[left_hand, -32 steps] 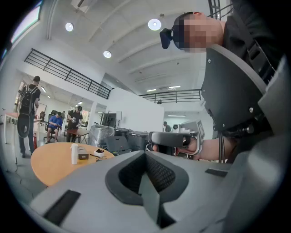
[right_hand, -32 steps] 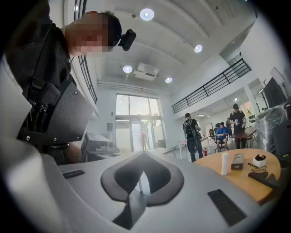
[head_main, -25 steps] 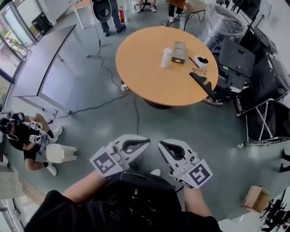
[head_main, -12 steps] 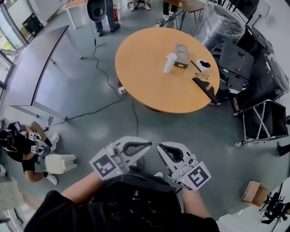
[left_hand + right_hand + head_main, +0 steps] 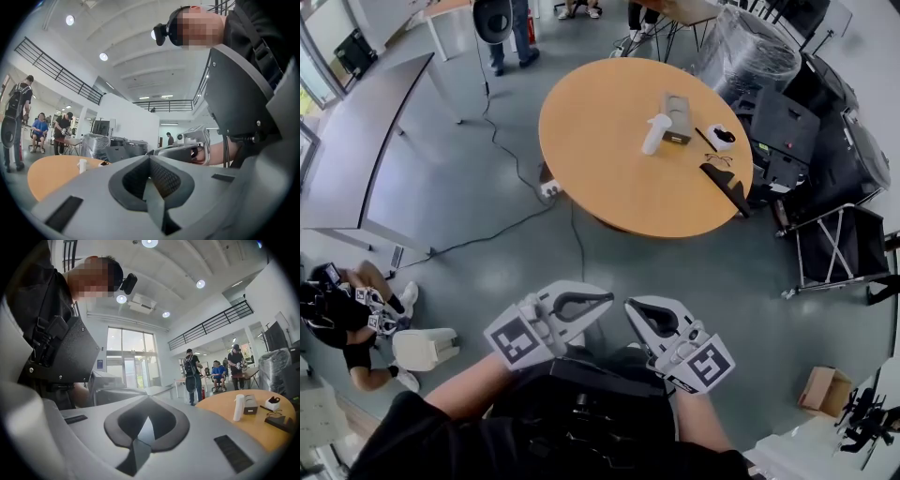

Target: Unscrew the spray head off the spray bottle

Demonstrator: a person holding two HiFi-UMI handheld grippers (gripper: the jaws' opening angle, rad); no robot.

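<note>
A white spray bottle (image 5: 654,133) stands upright on the round wooden table (image 5: 609,178), far ahead of me across the grey floor. It also shows small in the left gripper view as the spray bottle (image 5: 82,166) and in the right gripper view as the spray bottle (image 5: 239,407). My left gripper (image 5: 602,298) and right gripper (image 5: 634,307) are held close to my body, tips toward each other. Both are shut, with nothing between the jaws. Neither is near the bottle.
On the table beside the bottle lie a tissue box (image 5: 676,114), a small white dish (image 5: 721,137), glasses (image 5: 718,159) and a black folder (image 5: 724,183). A cable (image 5: 514,157) crosses the floor. A person crouches at the left (image 5: 337,305) by a white bin (image 5: 422,349). Black cases (image 5: 825,159) stand at the right.
The view has shifted slightly, so the table sits a little higher and the crouching person lower left. Both grippers stay shut in the same place by my body.
</note>
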